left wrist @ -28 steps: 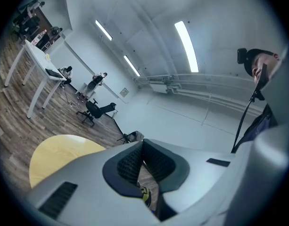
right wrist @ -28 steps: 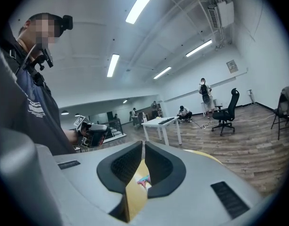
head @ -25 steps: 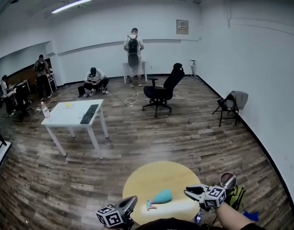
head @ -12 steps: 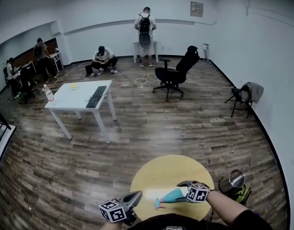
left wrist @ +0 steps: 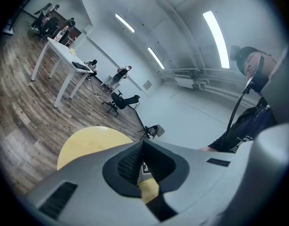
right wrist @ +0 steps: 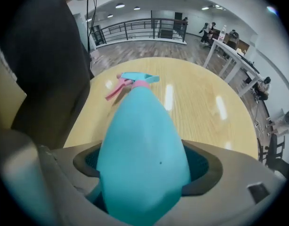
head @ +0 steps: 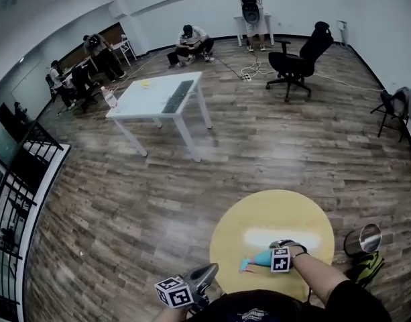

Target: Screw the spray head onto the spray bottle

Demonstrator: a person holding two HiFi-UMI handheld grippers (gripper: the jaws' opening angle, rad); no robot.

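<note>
A teal spray bottle (head: 261, 259) lies on its side on the round yellow table (head: 272, 210), its teal and pink spray head (head: 245, 265) at its left end. My right gripper (head: 275, 255) points down over the bottle's wide body. Its jaws have just been opening and stand wide on either side of the bottle (right wrist: 142, 159), not squeezing it. The spray head (right wrist: 132, 81) shows beyond the body on the tabletop (right wrist: 205, 112). My left gripper (head: 208, 272) hangs shut and empty off the table's near left edge, and in its own view the left gripper (left wrist: 143, 147) looks across the table (left wrist: 85, 138).
A metal bin (head: 363, 239) and a yellow-green bag (head: 366, 267) stand on the floor right of the table. Farther off are a white table (head: 158, 96), an office chair (head: 299, 59), a folding chair (head: 396, 106), several people and a railing (head: 17, 180).
The right gripper came down from the table's right edge and turned to point down over the bottle, its jaws opening round it. The head view tilted further down. The left gripper sank slightly.
</note>
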